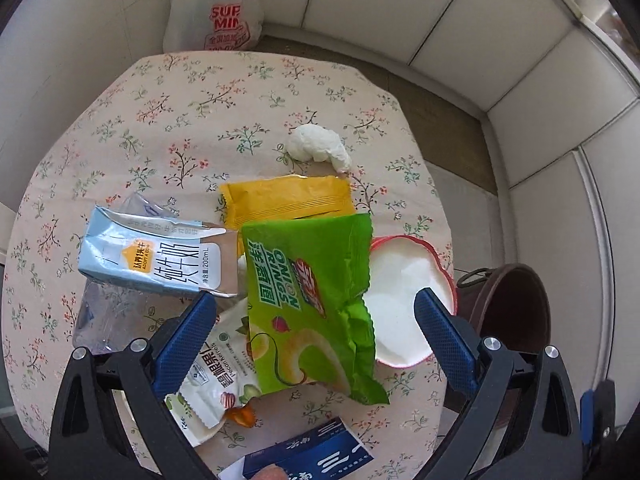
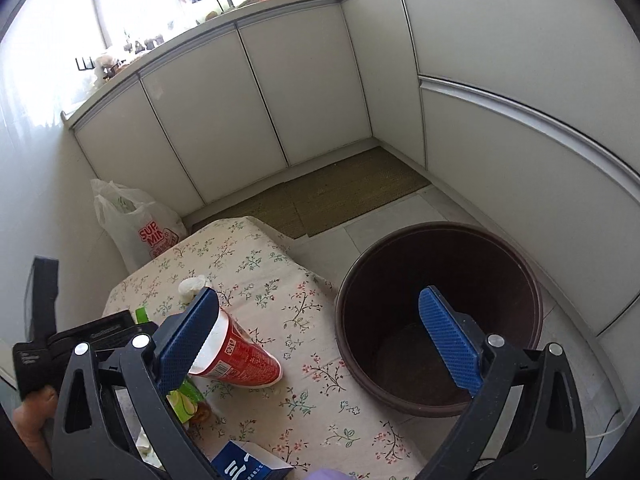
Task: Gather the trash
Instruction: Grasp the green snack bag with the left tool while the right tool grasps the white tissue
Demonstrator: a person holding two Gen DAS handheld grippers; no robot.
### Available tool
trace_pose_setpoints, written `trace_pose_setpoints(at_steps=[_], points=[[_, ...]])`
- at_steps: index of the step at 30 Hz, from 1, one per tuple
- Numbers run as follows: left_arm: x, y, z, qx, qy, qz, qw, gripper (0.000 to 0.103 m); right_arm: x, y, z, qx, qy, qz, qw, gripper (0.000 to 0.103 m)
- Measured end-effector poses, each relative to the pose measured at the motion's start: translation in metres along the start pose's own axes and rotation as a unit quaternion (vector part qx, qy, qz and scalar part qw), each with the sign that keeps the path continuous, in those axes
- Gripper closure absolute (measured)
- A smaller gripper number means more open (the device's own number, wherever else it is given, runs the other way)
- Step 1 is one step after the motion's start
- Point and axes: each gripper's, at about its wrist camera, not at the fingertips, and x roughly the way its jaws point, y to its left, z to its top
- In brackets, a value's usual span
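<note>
In the left wrist view my left gripper (image 1: 314, 306) is open just above a green onion-rings bag (image 1: 310, 296). Around the bag lie a blue milk carton (image 1: 156, 258), a yellow wrapper (image 1: 288, 200), a white nut packet (image 1: 218, 376), a crumpled tissue (image 1: 318, 146), a dark blue box (image 1: 308, 456) and a red paper cup (image 1: 404, 300) lying on its side. In the right wrist view my right gripper (image 2: 320, 312) is open and empty between the red cup (image 2: 240, 356) and a brown bin (image 2: 440, 316) on the floor.
The trash lies on a floral-cloth table (image 1: 224, 100). A clear plastic bag (image 1: 116, 316) lies under the milk carton. A white shopping bag (image 1: 212, 12) stands on the floor behind the table. White cabinets (image 2: 280, 80) and a floor mat (image 2: 340, 196) surround it.
</note>
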Motion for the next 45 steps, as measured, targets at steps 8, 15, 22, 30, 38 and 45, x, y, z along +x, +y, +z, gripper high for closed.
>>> trace_pose_setpoints(at_steps=[8, 15, 22, 30, 38, 45], points=[[0.021, 0.008, 0.007, -0.016, 0.024, 0.02, 0.9994, 0.051, 0.002, -0.009, 0.003, 0.018, 0.01, 0.035, 0.999, 0.007], [0.005, 0.019, -0.004, -0.005, 0.0, 0.008, 1.0, 0.082, 0.006, -0.008, 0.002, 0.034, 0.014, 0.048, 0.998, 0.007], [-0.029, 0.05, -0.012, -0.012, -0.03, -0.06, 0.9977, 0.085, 0.018, 0.023, -0.007, -0.018, 0.033, 0.052, 0.998, 0.007], [-0.084, 0.082, -0.026, 0.012, -0.094, -0.119, 0.9883, 0.085, 0.043, 0.092, 0.016, -0.104, 0.051, 0.057, 0.992, 0.007], [-0.119, 0.114, -0.02, 0.026, -0.165, -0.119, 0.9786, 0.085, 0.16, 0.21, 0.049, -0.159, 0.21, 0.07, 0.962, 0.007], [-0.138, 0.141, -0.011, 0.004, -0.204, -0.114, 0.9724, 0.085, 0.259, 0.254, 0.026, -0.13, 0.282, 0.019, 0.95, 0.013]])
